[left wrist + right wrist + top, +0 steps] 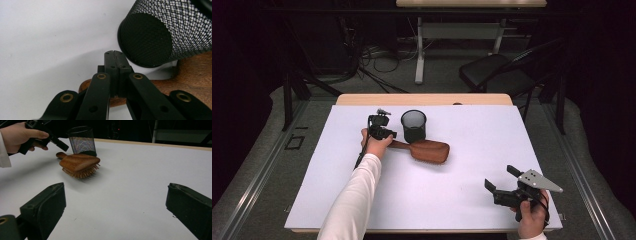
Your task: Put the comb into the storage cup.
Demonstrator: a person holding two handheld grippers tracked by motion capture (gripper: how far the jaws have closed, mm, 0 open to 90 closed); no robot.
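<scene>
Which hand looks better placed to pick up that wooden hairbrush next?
The left. Its tool, jaws shut, sits right over the handle of the brown wooden hairbrush beside the black mesh cup. The right tool, jaws open, waits far off at the near edge of the white table.

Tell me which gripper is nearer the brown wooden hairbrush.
Left. The left gripper, jaws shut, sits over the handle of the brown wooden hairbrush. The right gripper, jaws open, stays well away near the table's front right corner.

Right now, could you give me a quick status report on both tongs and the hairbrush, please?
Left tongs shut, empty, above the brush handle. Right tongs open, idle. Hairbrush bristles-down on the table. Mesh cup crowds the handle.
</scene>
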